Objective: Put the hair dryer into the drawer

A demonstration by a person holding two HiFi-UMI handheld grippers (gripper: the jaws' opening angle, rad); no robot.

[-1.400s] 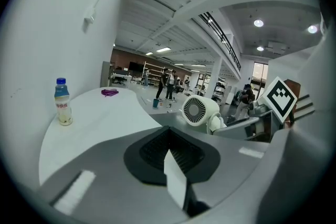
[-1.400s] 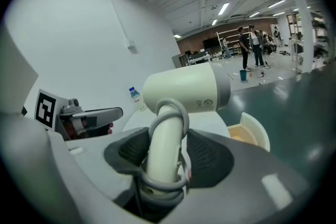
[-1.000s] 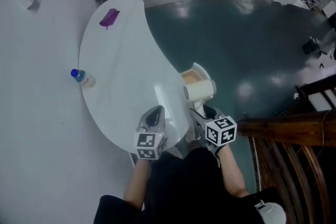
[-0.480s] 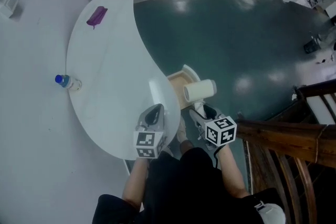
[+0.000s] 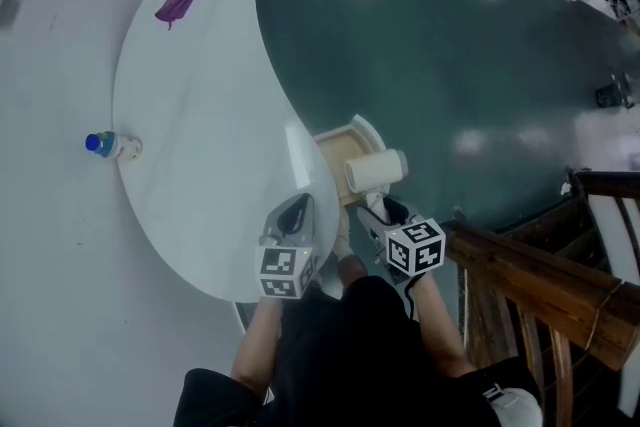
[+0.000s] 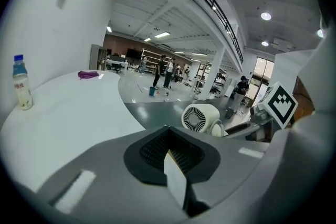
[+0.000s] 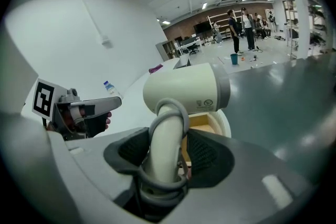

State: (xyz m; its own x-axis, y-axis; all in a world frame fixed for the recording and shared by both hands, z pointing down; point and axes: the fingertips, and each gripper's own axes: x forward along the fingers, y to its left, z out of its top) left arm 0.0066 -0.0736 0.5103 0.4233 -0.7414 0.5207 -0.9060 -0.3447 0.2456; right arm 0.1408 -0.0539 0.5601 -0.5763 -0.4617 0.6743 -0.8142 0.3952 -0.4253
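In the head view, the right gripper holds the cream plastic hair dryer with its barrel lying crosswise over the near end of the open drawer with a pale wooden bottom and a white rounded front. The drawer juts out from the edge of the curved white table. The left gripper hovers just beside it over the table edge. A small bottle with a blue cap and a purple cloth-like item lie well apart, far off on the table.

In the left gripper view, that gripper's jaws are together with nothing between them. The dryer's round rear grille shows ahead and to the right.

In the right gripper view, the jaws are clamped on the dryer's handle, which has the grey cord looped round it. The wooden drawer interior shows directly behind the handle, below the barrel.

The step in hand appears to be lowering the dryer in. It would go best if the barrel were turned to lie along the drawer's length, so that neither end catches the side walls or the white front. The loose cord loop should be kept inside the rim. The jaws should part only once the dryer rests on the wooden bottom, and the empty left gripper could steady the drawer front.
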